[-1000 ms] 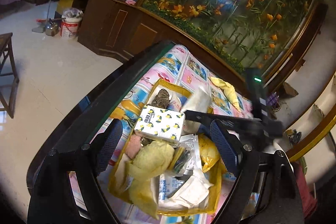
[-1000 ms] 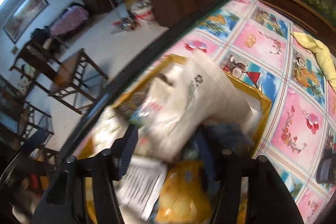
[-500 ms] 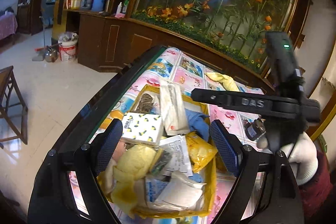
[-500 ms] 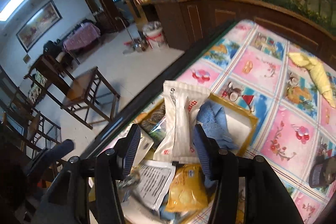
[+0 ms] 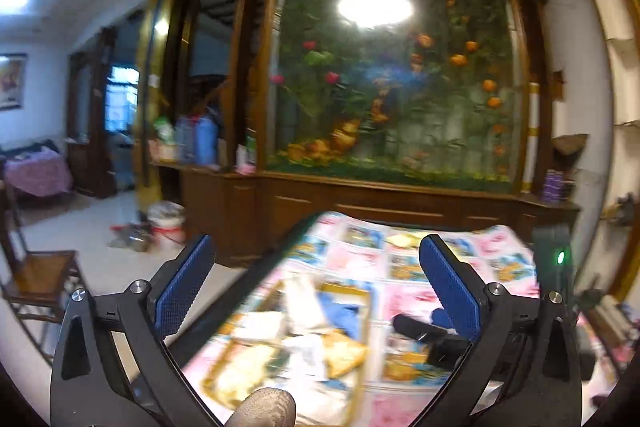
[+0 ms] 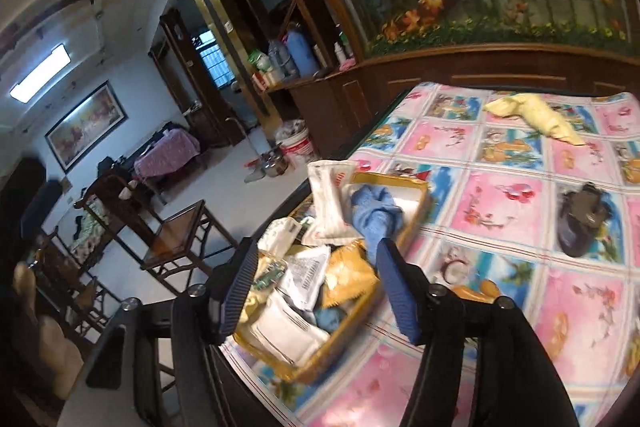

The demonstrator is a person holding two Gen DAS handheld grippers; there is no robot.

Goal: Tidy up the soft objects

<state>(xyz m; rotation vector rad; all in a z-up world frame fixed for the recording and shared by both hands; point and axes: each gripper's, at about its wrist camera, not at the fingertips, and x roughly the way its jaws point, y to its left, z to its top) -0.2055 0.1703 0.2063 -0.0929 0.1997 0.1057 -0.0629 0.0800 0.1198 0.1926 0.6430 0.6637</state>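
Both the left gripper (image 5: 314, 283) and right gripper (image 6: 316, 287) are spread, empty, above the filled yellow tray (image 6: 416, 215); next, the far yellow cloth (image 6: 532, 115) is probably to be fetched.

Soft packets (image 6: 316, 283) heaped in yellow tray (image 6: 418, 223)

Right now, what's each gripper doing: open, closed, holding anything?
Left gripper: open, nothing between its fingers, raised above the yellow tray.
Right gripper: open, empty, above the tray's packets.
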